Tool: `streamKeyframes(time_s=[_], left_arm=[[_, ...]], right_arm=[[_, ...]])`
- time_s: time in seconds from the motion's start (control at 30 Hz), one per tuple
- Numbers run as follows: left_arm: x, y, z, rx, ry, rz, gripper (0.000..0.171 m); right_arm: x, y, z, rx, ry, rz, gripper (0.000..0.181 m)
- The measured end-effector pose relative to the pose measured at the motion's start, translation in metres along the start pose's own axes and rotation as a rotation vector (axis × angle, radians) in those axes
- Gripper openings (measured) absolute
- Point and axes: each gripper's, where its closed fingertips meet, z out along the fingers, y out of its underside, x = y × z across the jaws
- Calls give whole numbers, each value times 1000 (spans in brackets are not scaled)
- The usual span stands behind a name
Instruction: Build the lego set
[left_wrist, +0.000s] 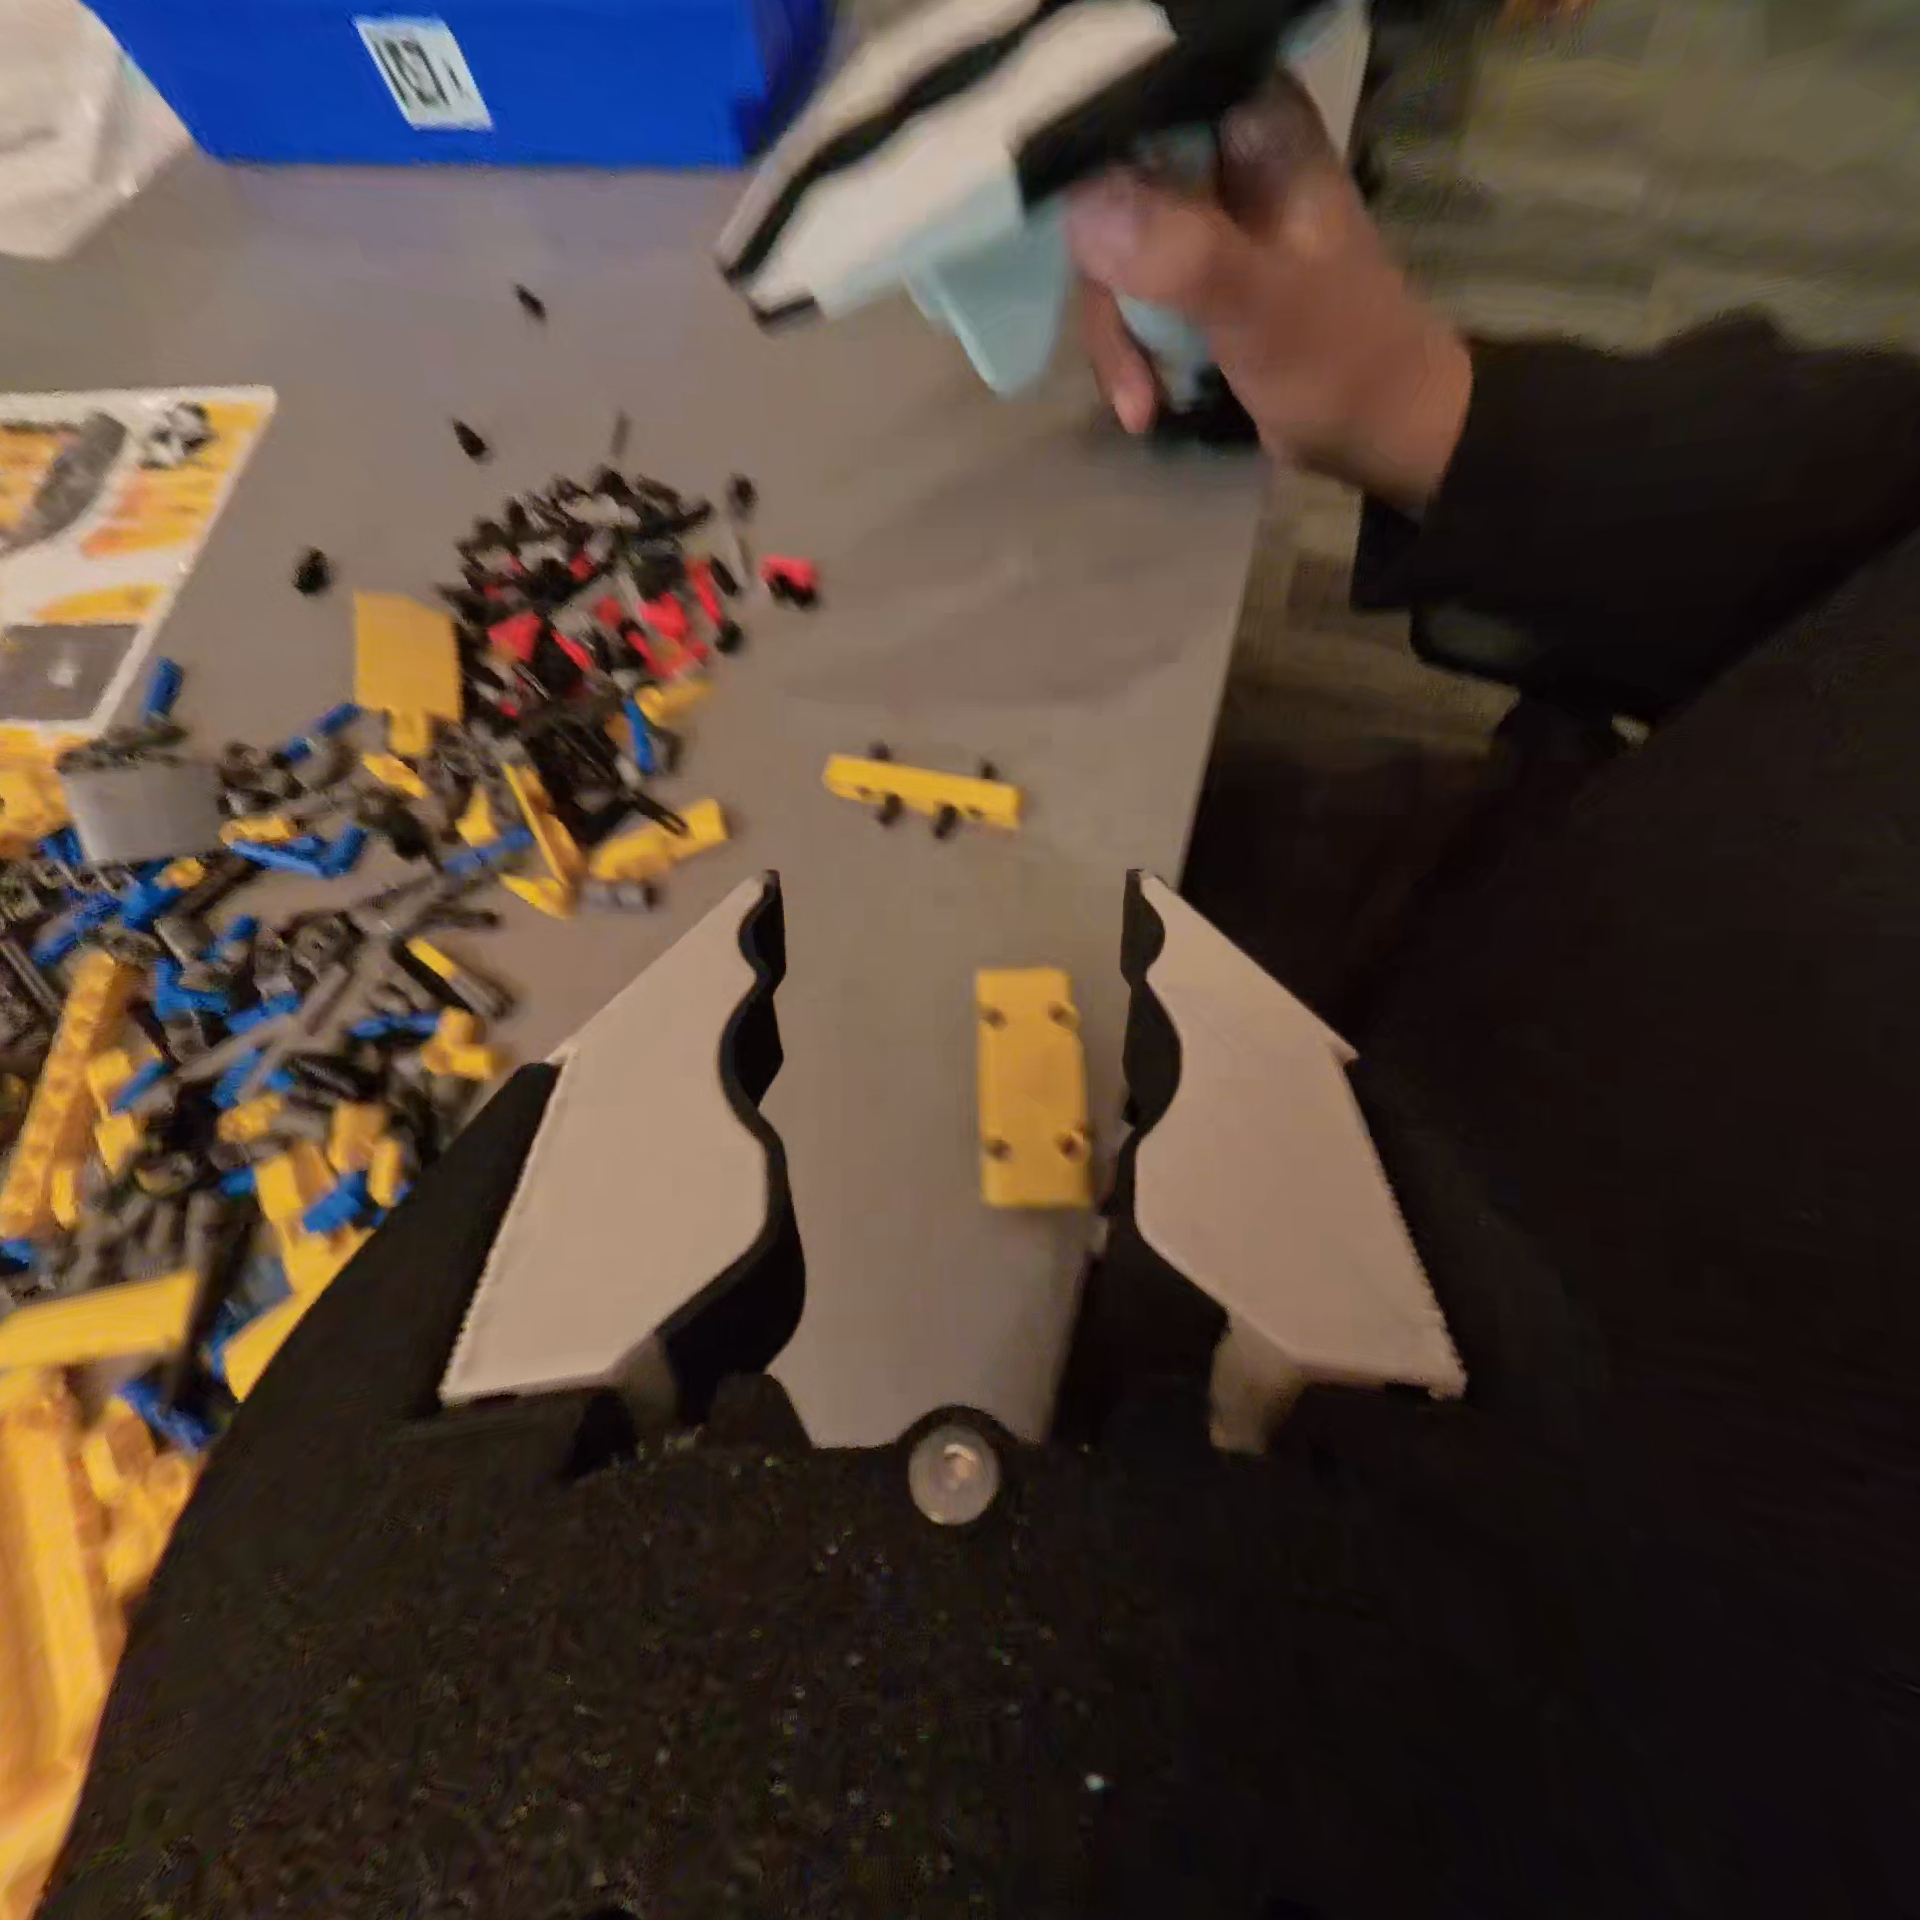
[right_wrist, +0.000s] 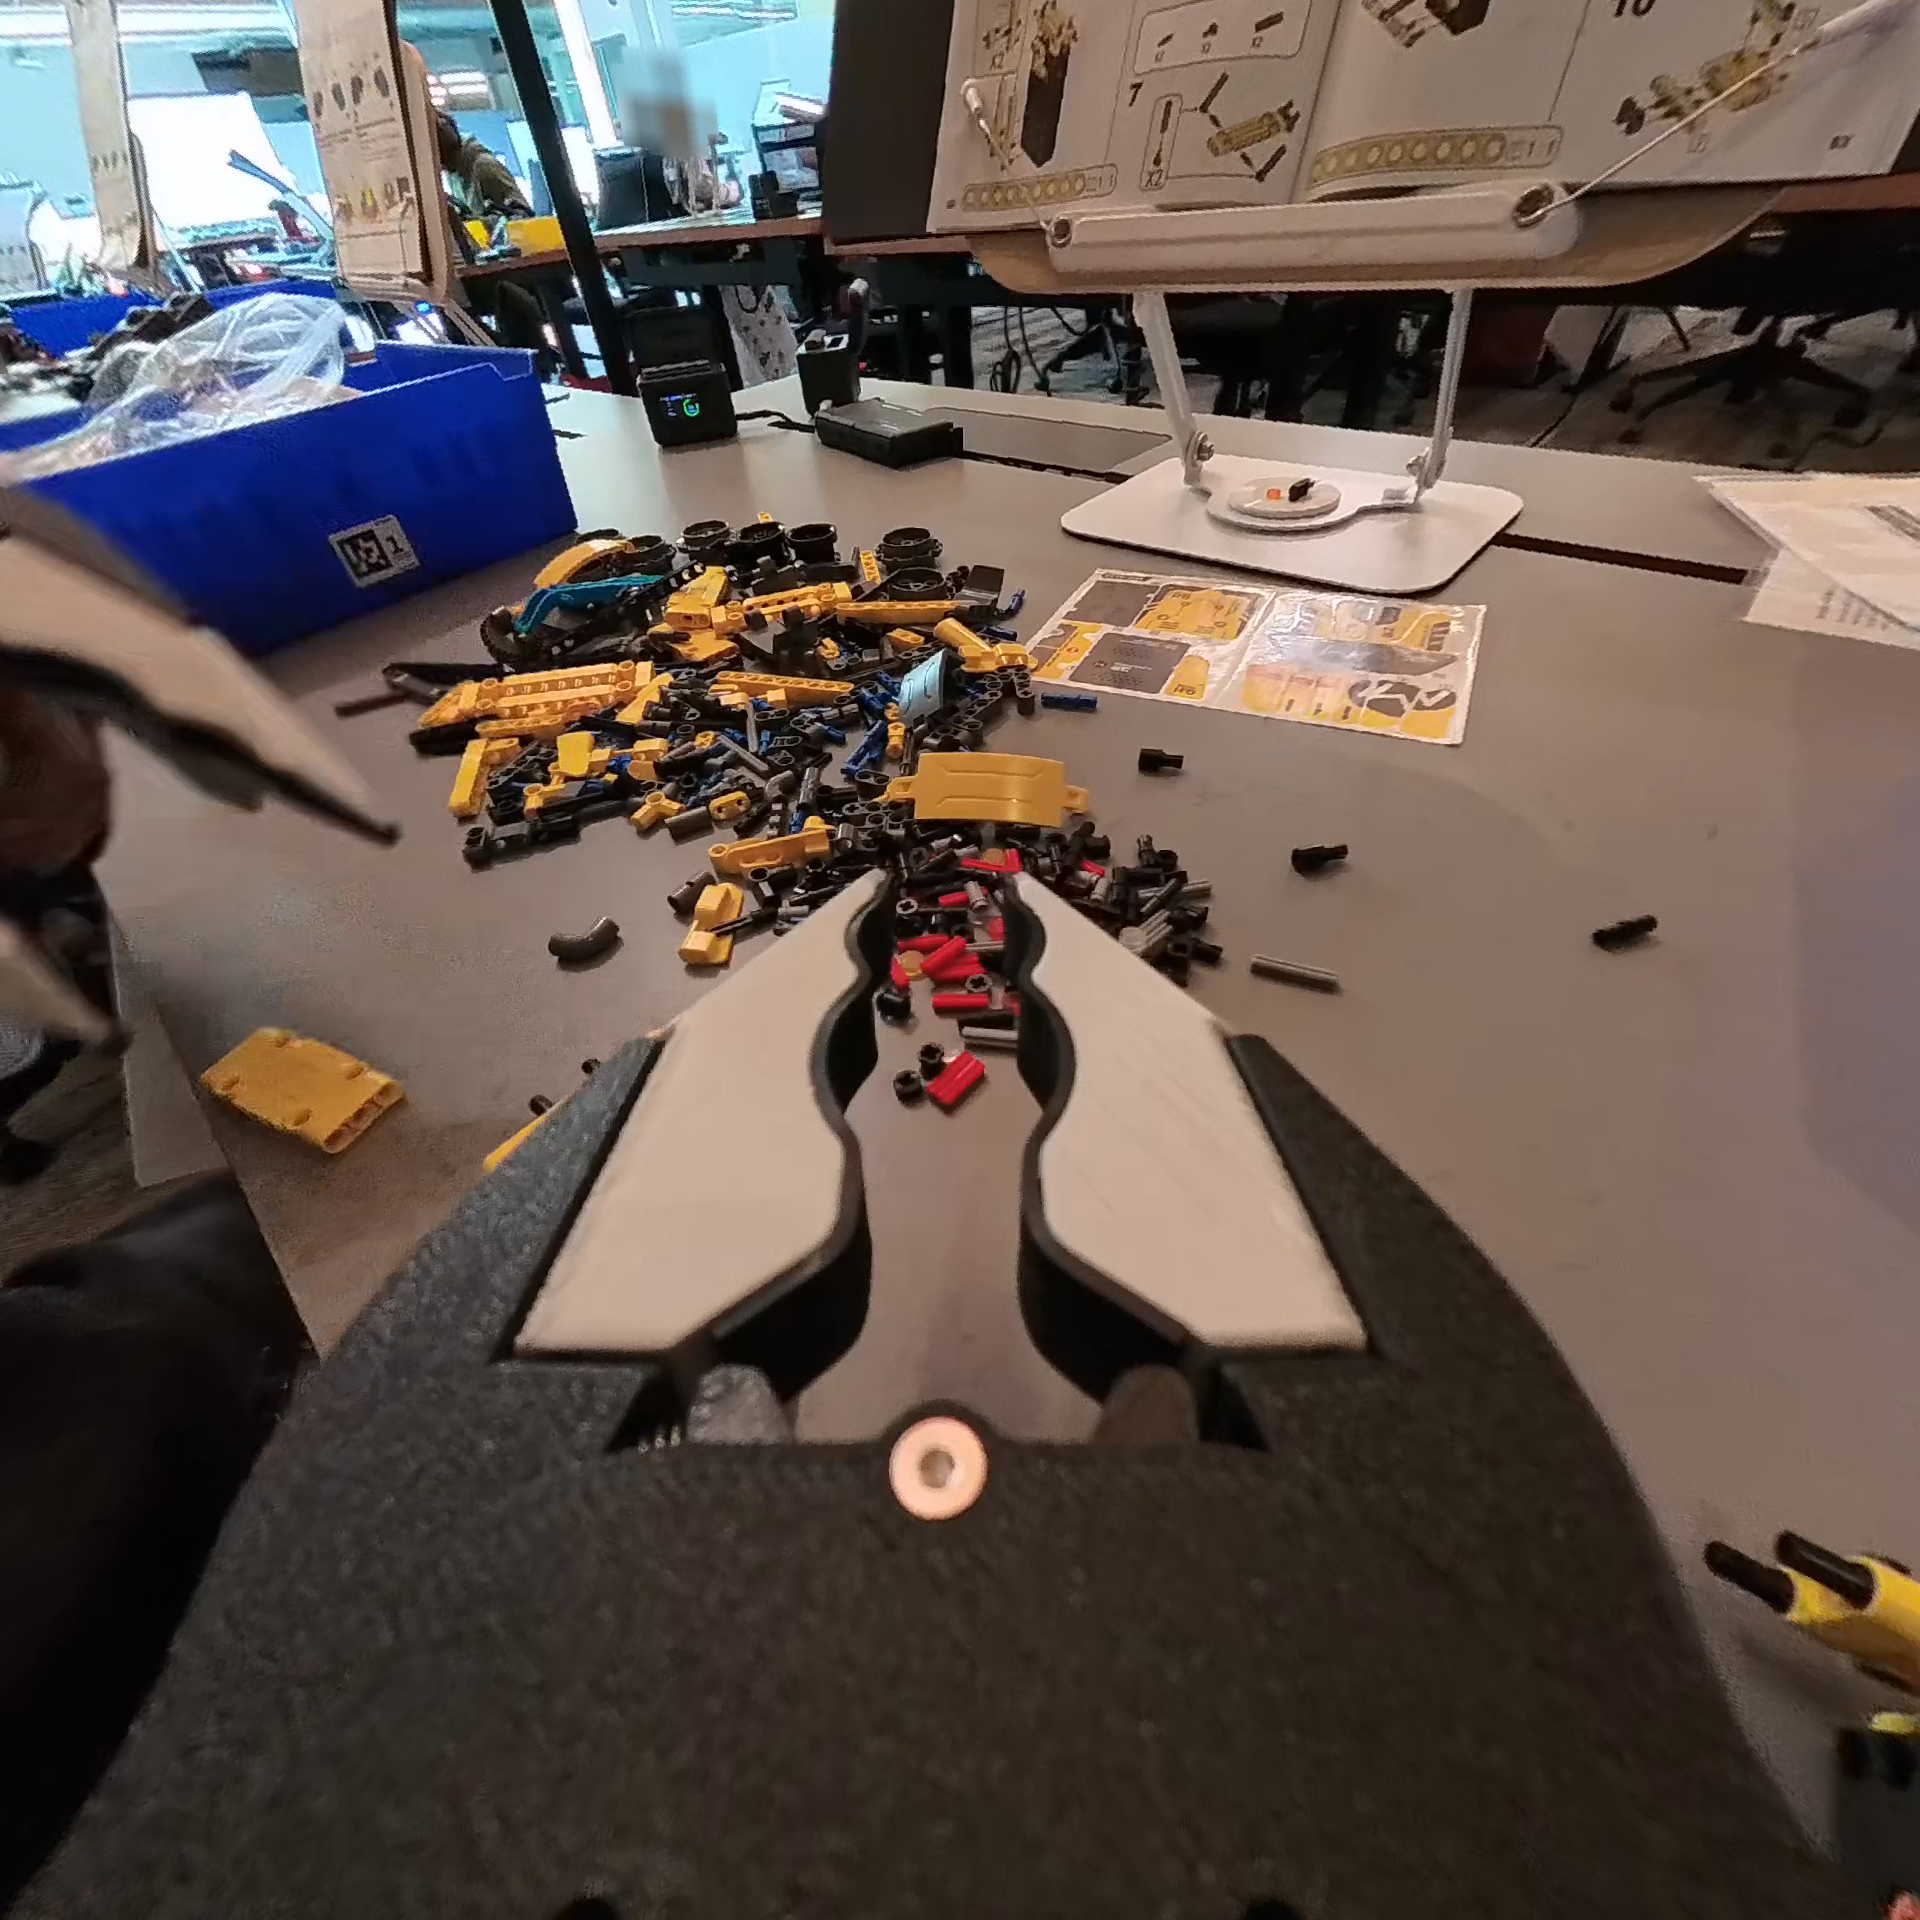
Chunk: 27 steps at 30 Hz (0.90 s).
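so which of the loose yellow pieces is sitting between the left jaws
The flat yellow panel with four corner holes, lying between the open left gripper jaws, close to one. The yellow beam with black pins lies beyond the tips.

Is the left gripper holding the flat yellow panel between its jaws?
No. The left gripper is open and empty; the flat yellow panel lies on the grey table between its jaws, ungripped.

The left wrist view is dim, warm and strongly blurred, above all on the pile of bricks (left_wrist: 343, 935) and the hand (left_wrist: 1278, 301). The right wrist view is brighter and sharper, with daylight from far windows (right_wrist: 208, 104) and wide-angle bending at the edges.
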Motion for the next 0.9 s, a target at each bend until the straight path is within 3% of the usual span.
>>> streamKeyframes(time_s=[0.2,0.33,0.37,0.47,0.6,0.77,0.83,0.9], left_arm=[[22,54,-11,-171,-159,-22,65],[-16,77,-19,-249,-329,-94,65],[-25,75,-21,-221,-359,-132,55],[-51,66,-34,-170,-491,-166,55],[-26,49,-26,-90,-363,-148,56],[-18,62,-16,-144,-298,-117,56],[-15,60,-12,-119,-229,-116,58],[-15,56,-9,-110,-163,-59,65]], right_arm=[[-1,-2,-1,14,-5,-7,20],[-4,-1,-1,9,-8,-21,20],[-4,-1,-1,10,-10,-23,20],[-4,-2,-1,13,-15,-21,20],[-25,-1,-3,8,-150,-20,22],[-79,33,-5,-227,-493,-71,59],[-82,52,4,-333,-477,-201,70],[-79,67,15,-402,-429,-352,70]])
